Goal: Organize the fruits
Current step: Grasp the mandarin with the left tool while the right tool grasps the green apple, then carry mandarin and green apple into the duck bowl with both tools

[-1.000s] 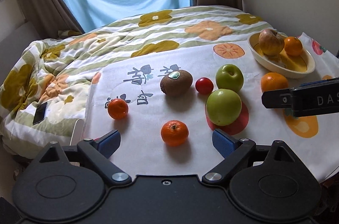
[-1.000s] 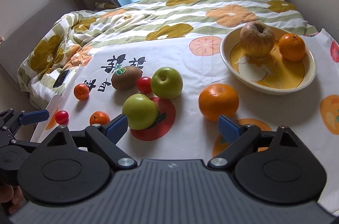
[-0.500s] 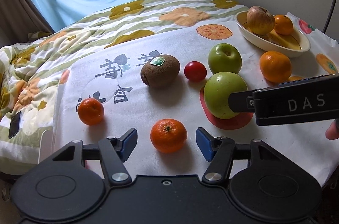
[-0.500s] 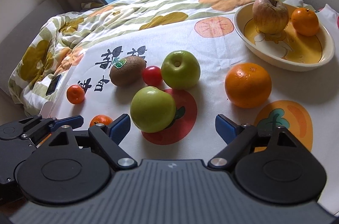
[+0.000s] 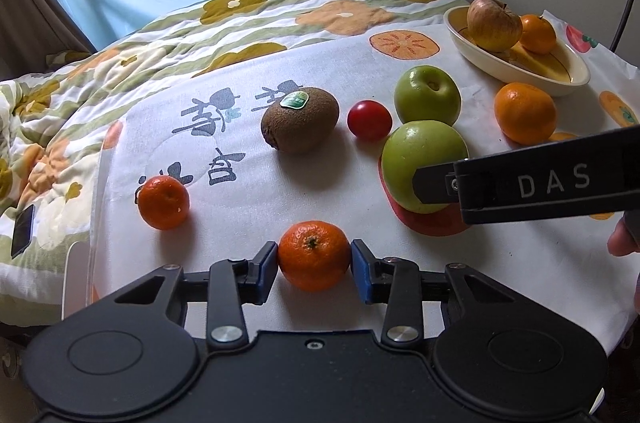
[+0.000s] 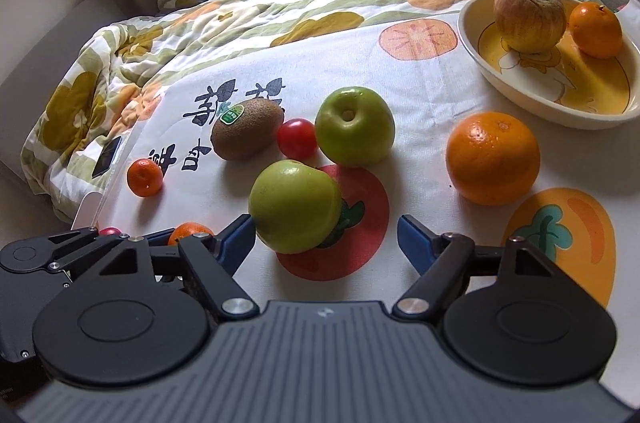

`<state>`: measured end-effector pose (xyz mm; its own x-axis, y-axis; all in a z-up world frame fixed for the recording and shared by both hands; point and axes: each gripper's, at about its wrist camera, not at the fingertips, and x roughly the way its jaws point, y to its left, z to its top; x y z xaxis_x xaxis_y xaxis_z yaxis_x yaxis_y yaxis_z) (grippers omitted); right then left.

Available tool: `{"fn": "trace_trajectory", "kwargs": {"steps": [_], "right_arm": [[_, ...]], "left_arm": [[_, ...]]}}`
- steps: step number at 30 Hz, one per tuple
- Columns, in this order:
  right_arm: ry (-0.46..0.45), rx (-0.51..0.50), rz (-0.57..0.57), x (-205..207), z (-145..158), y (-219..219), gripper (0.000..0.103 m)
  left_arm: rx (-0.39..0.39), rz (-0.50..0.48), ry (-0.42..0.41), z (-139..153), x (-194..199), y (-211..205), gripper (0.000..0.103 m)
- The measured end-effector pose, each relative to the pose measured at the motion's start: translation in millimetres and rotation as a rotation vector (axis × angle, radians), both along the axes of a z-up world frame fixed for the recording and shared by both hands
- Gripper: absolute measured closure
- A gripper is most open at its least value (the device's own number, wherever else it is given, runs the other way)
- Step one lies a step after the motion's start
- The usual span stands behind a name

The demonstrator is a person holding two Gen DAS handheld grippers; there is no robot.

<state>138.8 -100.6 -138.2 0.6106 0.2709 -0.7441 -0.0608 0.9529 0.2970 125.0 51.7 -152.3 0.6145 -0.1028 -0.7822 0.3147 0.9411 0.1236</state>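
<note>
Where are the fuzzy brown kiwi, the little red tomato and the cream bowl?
fuzzy brown kiwi (image 5: 300, 121), left wrist view, middle of its skin.
little red tomato (image 5: 369, 120), left wrist view, its round front.
cream bowl (image 6: 516, 89), right wrist view, its near outer wall.

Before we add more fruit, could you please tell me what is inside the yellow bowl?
The yellow bowl holds a blotchy apple and a small orange, side by side. The bowl floor beneath them is covered, so anything lying there cannot be seen.

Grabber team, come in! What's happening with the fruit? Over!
Left gripper shut on small mandarin. Right gripper closing, open around near green apple. Bowl path: big orange sits between.
</note>
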Motion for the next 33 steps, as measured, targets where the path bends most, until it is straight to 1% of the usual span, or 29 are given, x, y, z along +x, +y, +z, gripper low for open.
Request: {"fn": "trace_trajectory", "kwargs": {"steps": [4,12,14,18,23,28,33], "right_arm": [[-0.001,0.017,0.018,6,-1,4,0.016],[-0.002,0.024,0.042,17,-3,11,0.021],[0.002,0.033,0.055,21,-4,11,0.031],[-0.002,0.013,0.076,22,-2,15,0.031],[-0.005,0.021,0.090,17,3,13,0.031],[-0.027,0.016,0.103,12,18,9,0.031],[-0.052,0.016,0.100,5,37,-5,0.031]], "left_arm": [[0.005,0.017,0.004,0,-2,3,0.060],[0.002,0.052,0.010,1,-4,10,0.060],[0.000,0.060,0.010,2,-4,11,0.060],[-0.007,0.076,0.004,7,-5,12,0.060],[-0.013,0.091,-0.010,17,-8,11,0.060],[-0.023,0.111,-0.013,29,-12,7,0.060],[-0.015,0.102,-0.031,50,-19,-5,0.060]]}}
